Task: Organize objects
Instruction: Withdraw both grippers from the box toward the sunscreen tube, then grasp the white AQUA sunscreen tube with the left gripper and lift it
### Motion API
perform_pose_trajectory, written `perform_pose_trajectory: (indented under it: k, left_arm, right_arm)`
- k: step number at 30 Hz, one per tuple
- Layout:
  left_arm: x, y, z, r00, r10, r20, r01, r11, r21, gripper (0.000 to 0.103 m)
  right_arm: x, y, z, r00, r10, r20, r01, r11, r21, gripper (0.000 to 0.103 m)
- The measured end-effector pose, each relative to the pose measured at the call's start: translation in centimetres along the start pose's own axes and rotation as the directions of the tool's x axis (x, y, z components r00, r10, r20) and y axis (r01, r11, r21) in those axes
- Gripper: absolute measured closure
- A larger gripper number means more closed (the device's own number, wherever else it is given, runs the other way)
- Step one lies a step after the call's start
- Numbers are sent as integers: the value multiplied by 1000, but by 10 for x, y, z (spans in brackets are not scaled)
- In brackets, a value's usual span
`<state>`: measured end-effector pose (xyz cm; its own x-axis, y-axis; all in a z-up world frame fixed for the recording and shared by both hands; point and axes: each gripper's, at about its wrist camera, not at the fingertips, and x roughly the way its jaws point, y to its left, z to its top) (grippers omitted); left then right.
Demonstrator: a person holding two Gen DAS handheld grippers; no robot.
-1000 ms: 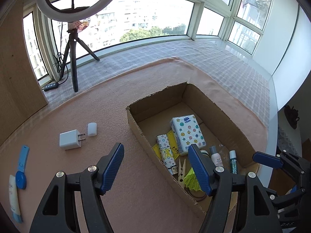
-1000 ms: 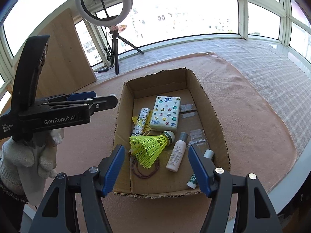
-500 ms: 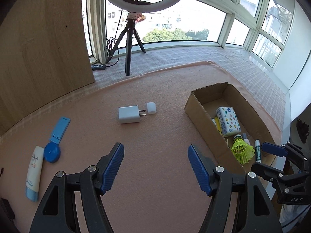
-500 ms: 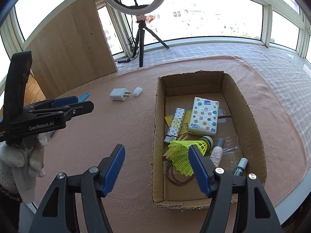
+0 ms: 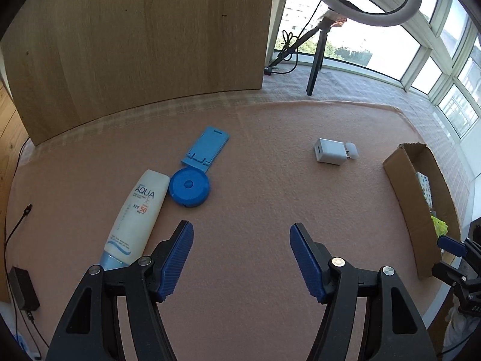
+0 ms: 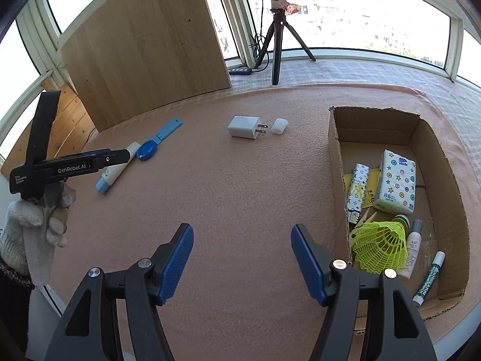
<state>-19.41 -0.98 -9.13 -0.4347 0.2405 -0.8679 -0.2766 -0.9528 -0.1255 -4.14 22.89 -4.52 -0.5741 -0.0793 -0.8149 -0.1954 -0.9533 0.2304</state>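
My left gripper point(image 5: 241, 240) hangs wide open and empty over the pink felt mat point(image 5: 255, 210), its left finger just beside the sunscreen tube point(image 5: 136, 219). The tube lies flat with its long axis running up the left wrist view: blue cap toward me, flat end away, leaning slightly right. A round blue tape measure point(image 5: 189, 187) touches the tube's far end, and a blue phone stand point(image 5: 206, 148) lies just beyond it. A white charger point(image 5: 330, 151), prongs pointing at a small white cap point(image 5: 352, 152), sits well apart to the right. My right gripper point(image 6: 242, 240), also open and empty, hovers near the cardboard box point(image 6: 336, 150), which holds a tissue pack point(image 6: 396, 186), a yellow shuttlecock point(image 6: 380, 248) and small bottles. A wooden panel point(image 5: 144, 45) and a ring-light tripod point(image 5: 315, 60) stand behind.
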Motion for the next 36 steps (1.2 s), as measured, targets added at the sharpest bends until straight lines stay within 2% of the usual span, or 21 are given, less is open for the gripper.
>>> perform_pose_trajectory:
  k: [4,10,17,20,25,36]
  left_arm:
    - [7,43,8,999,46,-23,-47,998,-49,37]
    - [35,88,26,995,63,-78,-71,992,-109,43]
    - [59,123,36,995,-5,-103,-18,975,-221,52]
    - [68,127,36,993,-32,-115,2,968,-250,65]
    - [69,126,32,994,-29,-108,2,970,-242,74]
    - [57,117,7,994,-57,-92,34,972,-233,77]
  right_arm:
    - [5,12,0,1000,9,-5,-9,1000,-16,39]
    - [5,15,1,1000,-6,-4,6,1000,-4,39]
    - [2,11,-1,999,-37,-7,37,999,19,39]
    - [5,10,-2,998,-53,-14,54,998,23,39]
    - [7,9,-3,998,-63,-22,63,998,27,39]
    - [17,24,4,999,-34,-34,34,999,-10,39]
